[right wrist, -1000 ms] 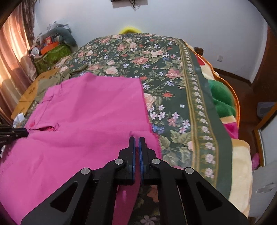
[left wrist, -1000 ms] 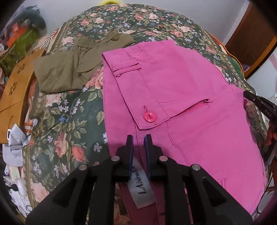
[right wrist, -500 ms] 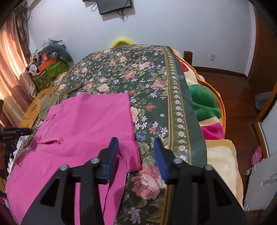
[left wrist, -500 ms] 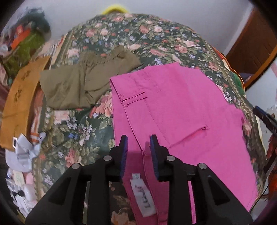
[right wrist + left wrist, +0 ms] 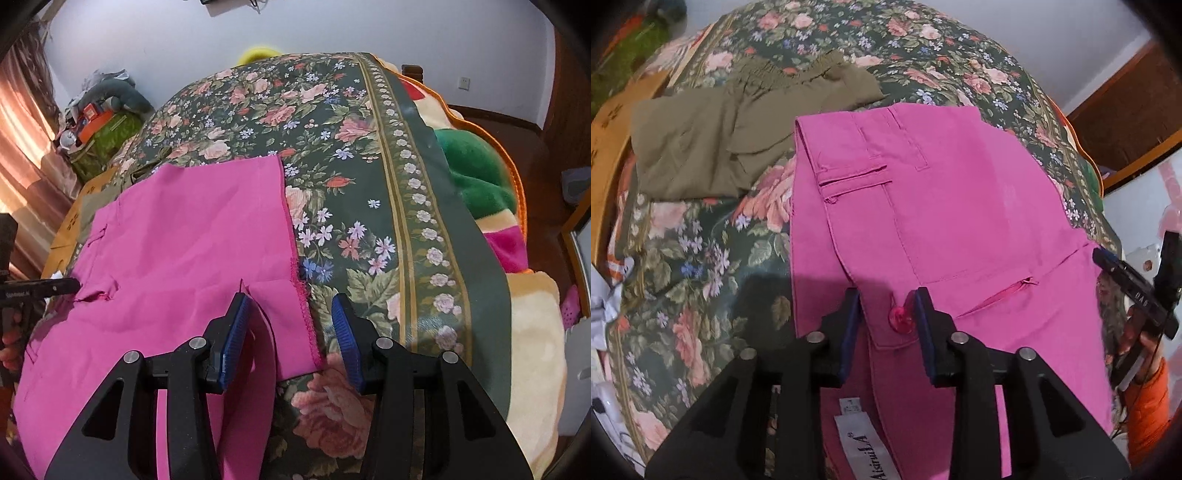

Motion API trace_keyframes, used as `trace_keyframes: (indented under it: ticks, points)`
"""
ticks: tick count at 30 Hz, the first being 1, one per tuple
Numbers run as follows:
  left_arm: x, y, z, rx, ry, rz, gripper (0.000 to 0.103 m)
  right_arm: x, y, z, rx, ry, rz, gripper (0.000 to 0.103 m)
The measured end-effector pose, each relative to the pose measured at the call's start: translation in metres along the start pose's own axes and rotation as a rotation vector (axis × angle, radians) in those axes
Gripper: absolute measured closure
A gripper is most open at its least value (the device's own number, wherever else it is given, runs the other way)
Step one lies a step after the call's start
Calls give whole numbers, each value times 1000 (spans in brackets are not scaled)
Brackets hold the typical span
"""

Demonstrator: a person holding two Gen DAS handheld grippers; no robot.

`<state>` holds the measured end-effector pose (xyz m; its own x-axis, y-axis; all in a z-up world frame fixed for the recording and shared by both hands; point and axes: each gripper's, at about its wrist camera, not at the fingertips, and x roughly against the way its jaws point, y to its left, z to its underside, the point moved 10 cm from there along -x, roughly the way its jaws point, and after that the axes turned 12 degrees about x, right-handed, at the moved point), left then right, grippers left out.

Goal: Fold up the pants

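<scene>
- Lying folded on the floral bedspread [image 5: 369,177], the pink pants [image 5: 960,221] fill the middle of the left wrist view, waistband at 12 o'clock.
- The left gripper [image 5: 888,317] hangs over them with jaws parted, gripping nothing; the pink button [image 5: 900,320] shows between its fingers.
- The right gripper [image 5: 291,332] stands wide open and empty above the stitched hem [image 5: 301,295].
- Olive pants [image 5: 738,129] lie crumpled at 10 o'clock of the pink pair, just beside it.
- A white label [image 5: 864,446] shows at 6 o'clock.
</scene>
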<state>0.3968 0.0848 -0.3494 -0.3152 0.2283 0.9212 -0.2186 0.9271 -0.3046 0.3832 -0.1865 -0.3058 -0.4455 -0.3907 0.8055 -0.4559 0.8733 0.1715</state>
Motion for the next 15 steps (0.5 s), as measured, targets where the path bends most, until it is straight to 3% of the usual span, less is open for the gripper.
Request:
trace_keyframes:
  ticks: [2, 7, 12, 15]
  points:
    - [2, -1, -1, -39, -33, -37, 93, -4, 2, 2, 3, 13, -14, 65]
    - [9, -7, -1, -157, -149, -169, 95, -15, 6, 8, 36, 56, -23, 93]
    - [23, -8, -7, -234, -293, -336, 95, -14, 11, 11, 113, 61, 22, 99]
    - [26, -5, -10, -239, -307, -353, 95, -11, 13, 11, 155, 54, 50, 100]
